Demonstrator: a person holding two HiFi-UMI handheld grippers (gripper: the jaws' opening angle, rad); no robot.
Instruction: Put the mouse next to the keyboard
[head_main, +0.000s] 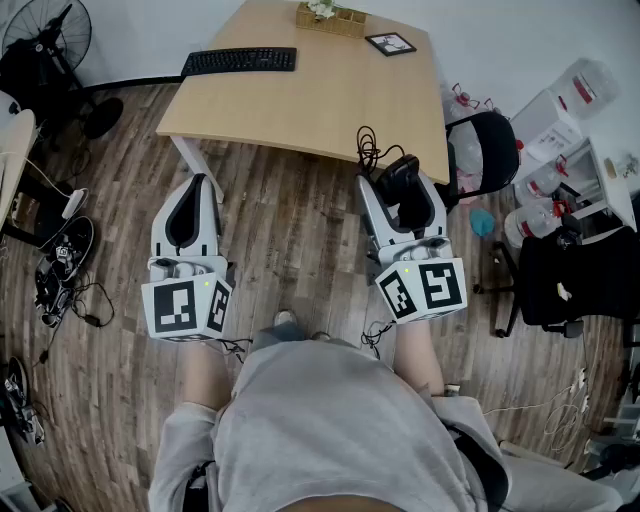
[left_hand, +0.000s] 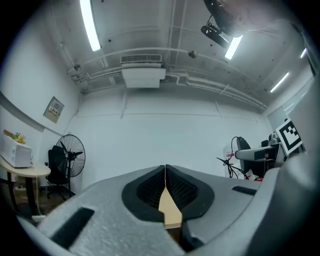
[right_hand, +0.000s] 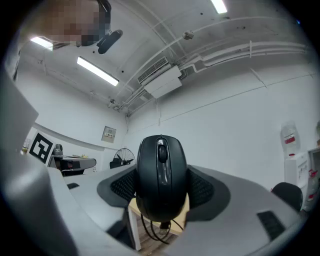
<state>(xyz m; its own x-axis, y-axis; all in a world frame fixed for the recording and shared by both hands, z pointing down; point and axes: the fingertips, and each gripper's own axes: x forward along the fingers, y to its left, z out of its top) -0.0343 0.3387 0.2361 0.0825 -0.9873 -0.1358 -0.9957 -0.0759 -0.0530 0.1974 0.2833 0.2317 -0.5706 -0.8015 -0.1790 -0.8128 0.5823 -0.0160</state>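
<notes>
A black wired mouse (head_main: 398, 176) (right_hand: 161, 175) is clamped between the pads of my right gripper (head_main: 400, 188) (right_hand: 161, 196), which is shut on its sides. The mouse stands nose up, and its cable (head_main: 367, 150) loops down in front of the table's near edge. The black keyboard (head_main: 240, 60) lies at the far left corner of the wooden table (head_main: 330, 100). My left gripper (head_main: 199, 186) (left_hand: 165, 181) is shut with nothing in it. Both grippers hover over the wooden floor, just short of the table's front edge.
A wicker basket (head_main: 330, 19) and a small framed picture (head_main: 390, 43) sit at the table's far side. A black chair (head_main: 487, 140) stands right of the table, another chair (head_main: 572, 280) further right. A fan (head_main: 48, 45), shoes (head_main: 66, 248) and cables lie left.
</notes>
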